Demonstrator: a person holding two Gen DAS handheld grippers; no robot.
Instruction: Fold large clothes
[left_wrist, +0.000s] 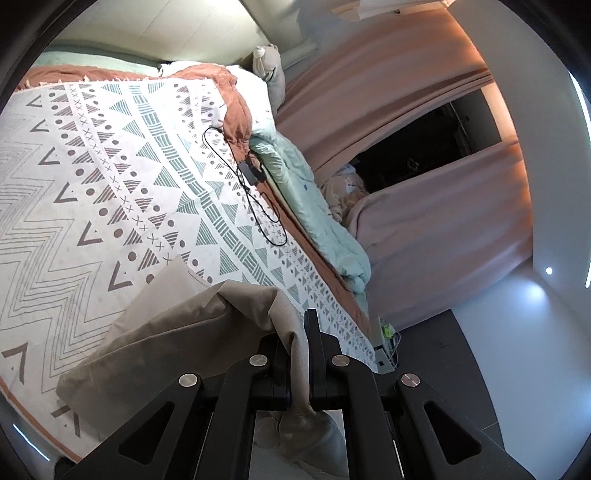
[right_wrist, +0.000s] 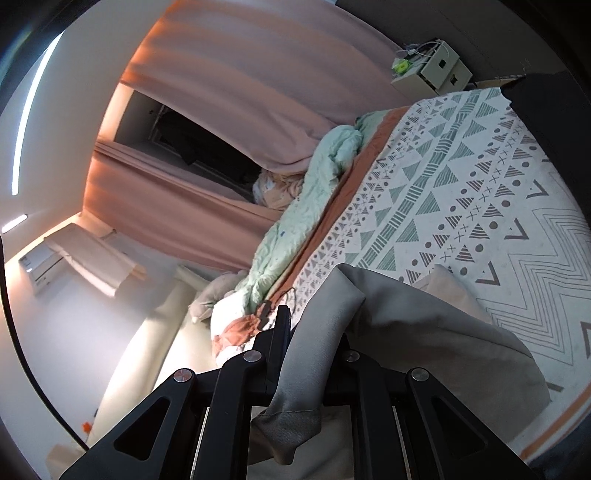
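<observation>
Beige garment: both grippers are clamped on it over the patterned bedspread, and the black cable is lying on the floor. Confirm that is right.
Not quite. The black cable lies on the patterned bedspread, near its far edge, not on the floor; the left wrist view shows it. The rest holds: the left gripper and right gripper are both clamped on the beige garment over the bedspread.

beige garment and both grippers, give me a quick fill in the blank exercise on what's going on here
1. The left gripper is shut on the ____ garment.
2. The right gripper is ____ on the same fabric.
3. The garment lies over a patterned bedspread on a ____.
4. A black ____ lies looped on the bedspread.

Missing words: beige; shut; bed; cable
</observation>
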